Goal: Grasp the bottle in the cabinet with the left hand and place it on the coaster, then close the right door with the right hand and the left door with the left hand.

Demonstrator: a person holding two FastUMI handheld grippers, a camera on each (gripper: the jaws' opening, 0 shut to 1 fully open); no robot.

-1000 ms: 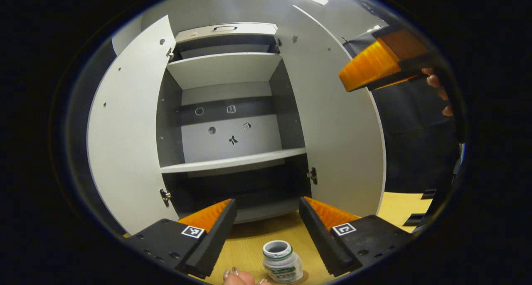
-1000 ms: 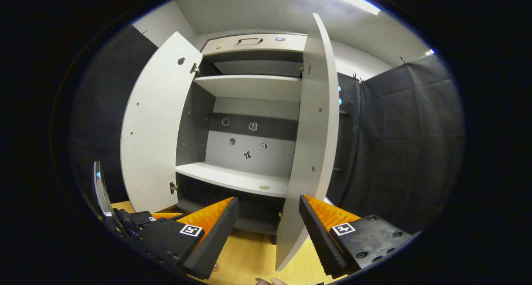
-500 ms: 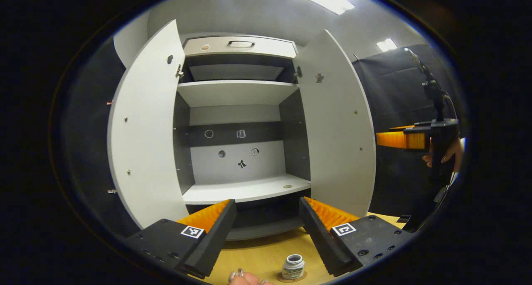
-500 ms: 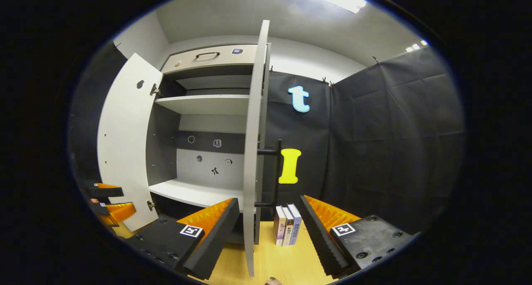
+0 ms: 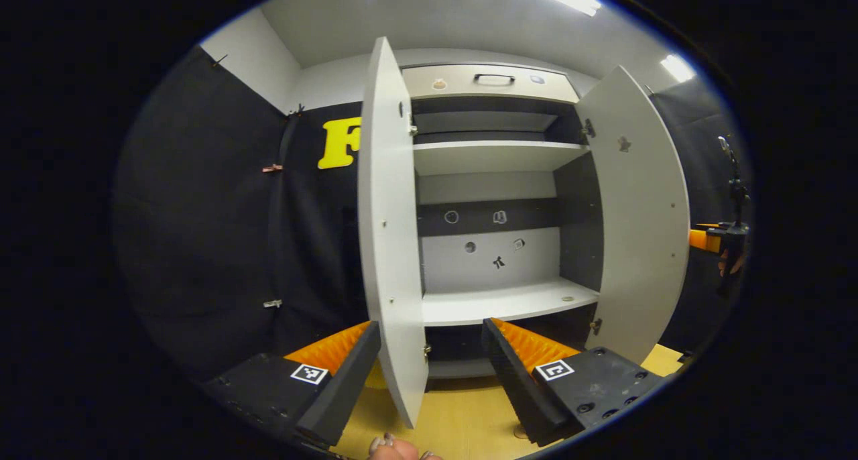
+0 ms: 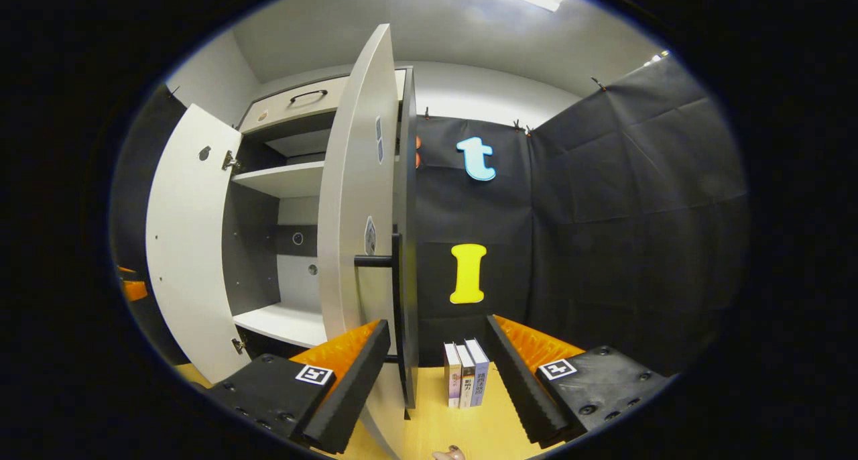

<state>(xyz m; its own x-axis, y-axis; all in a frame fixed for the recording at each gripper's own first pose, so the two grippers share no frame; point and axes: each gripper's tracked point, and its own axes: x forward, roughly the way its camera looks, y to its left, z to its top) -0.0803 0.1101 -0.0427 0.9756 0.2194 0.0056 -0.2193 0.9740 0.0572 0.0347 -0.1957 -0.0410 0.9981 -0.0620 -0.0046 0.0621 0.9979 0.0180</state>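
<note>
The white cabinet (image 5: 499,302) stands with both doors swung out and bare shelves. The left door (image 5: 391,245) is nearly edge-on, straight ahead of my left gripper (image 5: 429,373), which is open and empty; the door's lower edge shows between its fingers. My right gripper (image 6: 436,379) is open and empty at the outer side of the right door (image 6: 355,205), whose black bar handle (image 6: 397,299) stands just beyond its left finger. The right gripper (image 5: 710,239) also shows past the right door (image 5: 643,225). The left gripper (image 6: 131,289) peeks out behind the left door (image 6: 184,245).
Three books (image 6: 464,373) stand upright on the wooden tabletop (image 6: 429,433) right of the cabinet, against the black cloth wall. A closed drawer with a handle (image 5: 493,79) tops the cabinet. Fingertips of a hand (image 5: 395,446) show at the bottom edge.
The left gripper view has swung left past the bottle on its coaster, onto the left door's edge. My right gripper has moved round the right door, whose outer face and handle now show.
</note>
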